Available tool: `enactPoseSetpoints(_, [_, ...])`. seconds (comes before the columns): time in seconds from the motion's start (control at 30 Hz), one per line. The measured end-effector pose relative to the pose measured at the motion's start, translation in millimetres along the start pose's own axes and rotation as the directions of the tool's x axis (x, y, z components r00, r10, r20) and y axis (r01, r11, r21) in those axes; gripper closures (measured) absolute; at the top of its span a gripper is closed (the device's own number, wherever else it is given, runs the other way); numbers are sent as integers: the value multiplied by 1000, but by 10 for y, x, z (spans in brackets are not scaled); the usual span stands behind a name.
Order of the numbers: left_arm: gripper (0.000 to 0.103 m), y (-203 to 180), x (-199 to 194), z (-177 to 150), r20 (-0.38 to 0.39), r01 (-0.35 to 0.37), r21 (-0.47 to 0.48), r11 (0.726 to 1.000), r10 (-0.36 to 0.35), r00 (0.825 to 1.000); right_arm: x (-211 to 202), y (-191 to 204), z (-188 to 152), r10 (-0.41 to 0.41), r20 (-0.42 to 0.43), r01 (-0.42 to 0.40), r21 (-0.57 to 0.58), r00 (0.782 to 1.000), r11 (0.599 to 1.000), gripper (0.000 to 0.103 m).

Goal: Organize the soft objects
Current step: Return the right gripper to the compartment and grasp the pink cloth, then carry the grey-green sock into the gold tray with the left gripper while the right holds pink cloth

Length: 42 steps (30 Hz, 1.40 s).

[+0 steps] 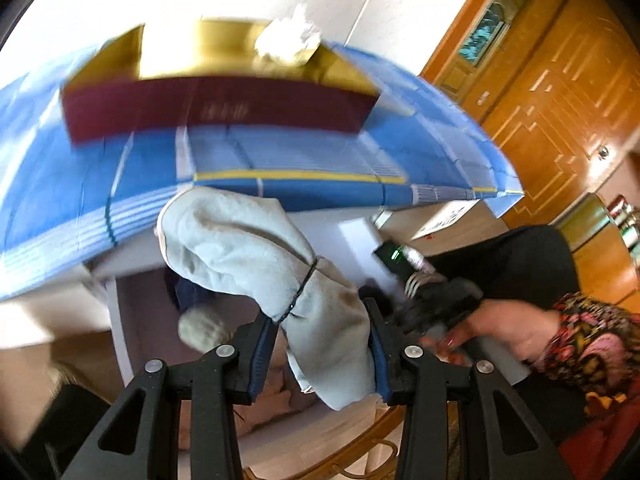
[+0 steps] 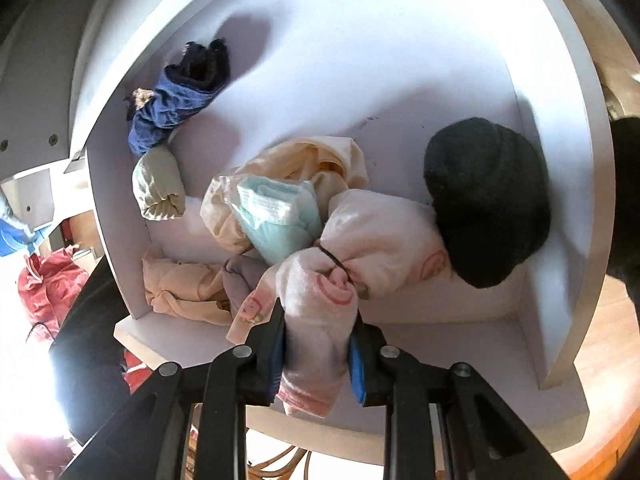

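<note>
Right wrist view: my right claw (image 2: 318, 354) pinches the pink towel (image 2: 360, 248) at its tied end, just inside the drawer (image 2: 568, 200), ready to lift. My left claw (image 1: 320, 354) squeezes a grey towel (image 1: 240, 240), high above the drawer.

L gripper (image 1: 322, 354) pointing down, jaws clamped on light grey sock bundle (image 1: 256, 248). R gripper (image 2: 318, 354) angled down, jaws pinching pink sock bundle (image 2: 340, 280). R hand (image 1: 508, 328) w/ patterned sleeve (image 1: 596, 340) on handle.

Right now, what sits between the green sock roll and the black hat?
In the right wrist view, a cream cloth and a pale packet lie between sock roll and hat.
</note>
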<state>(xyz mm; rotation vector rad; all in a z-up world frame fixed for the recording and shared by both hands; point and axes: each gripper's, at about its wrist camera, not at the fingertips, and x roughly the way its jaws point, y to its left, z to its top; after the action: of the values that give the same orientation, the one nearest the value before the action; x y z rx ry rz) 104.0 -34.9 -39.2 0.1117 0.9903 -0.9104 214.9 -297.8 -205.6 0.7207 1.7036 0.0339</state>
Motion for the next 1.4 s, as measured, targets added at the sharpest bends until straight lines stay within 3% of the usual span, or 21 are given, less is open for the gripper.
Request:
enactPoseSetpoints(0.2, [61, -96, -221, 391, -21, 72, 31, 997, -72, 997, -42, -5, -1, 7, 17, -7, -3, 1000, 1000, 78])
enactPoseSetpoints(0.5, [61, -59, -241, -72, -124, 81, -13, 997, -82, 989, -68, -37, 4, 24, 18, -24, 13, 1000, 1000, 78])
enactPoseSetpoints(0.67, [61, -184, -443, -99, -99, 144, 7, 989, -143, 985, -70, -37, -5, 23, 17, -23, 14, 1000, 1000, 78])
enactPoseSetpoints(0.77, [61, -253, -577, 100, -54, 132, 43, 990, -130, 990, -76, -49, -6, 27, 19, -27, 21, 999, 999, 78])
enactPoseSetpoints(1.03, [61, -65, -587, 1056, 64, -42, 84, 996, 37, 997, -83, -41, -9, 33, 18, -33, 18, 999, 999, 78])
enactPoseSetpoints(1.23, [61, 317, -340, 1733, 58, -131, 70, 989, 127, 990, -81, -41, -8, 35, 16, -36, 15, 999, 999, 78])
enactPoseSetpoints(1.4, [61, 654, 28, 2104, 1, -184, 77, 980, 185, 983, -88, -26, -8, 46, 12, -46, 9, 999, 999, 78])
